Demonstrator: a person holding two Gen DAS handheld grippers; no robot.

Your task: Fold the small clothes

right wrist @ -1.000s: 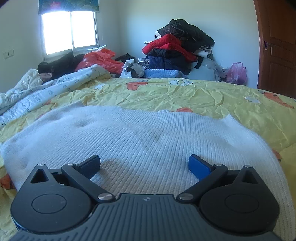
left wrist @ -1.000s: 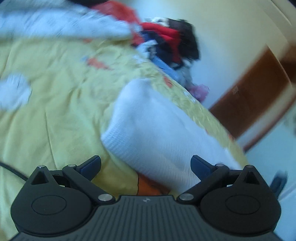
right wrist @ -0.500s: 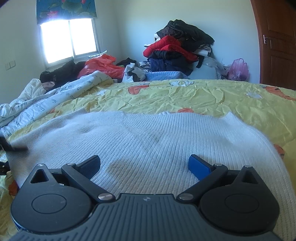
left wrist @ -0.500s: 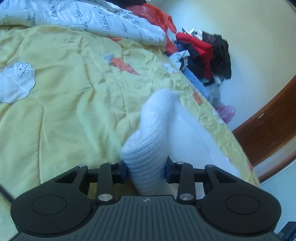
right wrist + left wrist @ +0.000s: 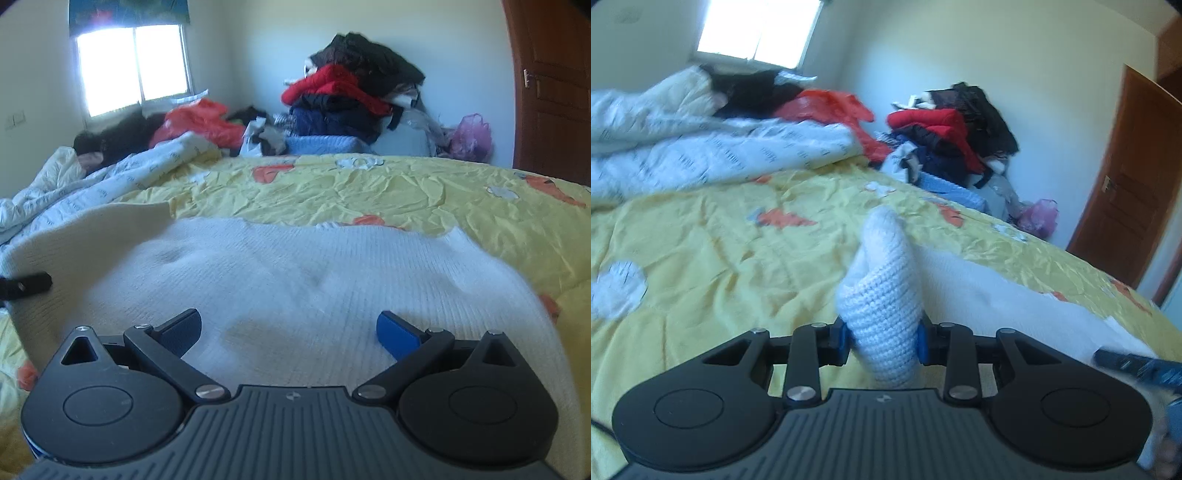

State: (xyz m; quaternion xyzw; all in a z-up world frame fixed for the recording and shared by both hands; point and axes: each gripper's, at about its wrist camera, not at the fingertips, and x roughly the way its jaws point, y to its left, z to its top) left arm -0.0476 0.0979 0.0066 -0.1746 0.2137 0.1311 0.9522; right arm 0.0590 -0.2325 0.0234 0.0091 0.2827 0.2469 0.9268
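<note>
Barely begun. The left gripper (image 5: 882, 341) pinches the white knit sweater's (image 5: 295, 280) lifted edge; the right gripper (image 5: 290, 330) hangs spread, holding nothing. Every fold remains.

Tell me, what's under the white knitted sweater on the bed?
The white knitted sweater lies on the yellow bedspread, which shows all around it with orange and white patches. Whatever print or small thing sits directly beneath the sweater is covered, so it cannot be seen.

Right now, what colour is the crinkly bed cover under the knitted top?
Yellow bed cover with orange and white patches, clearest in the right wrist view.
</note>
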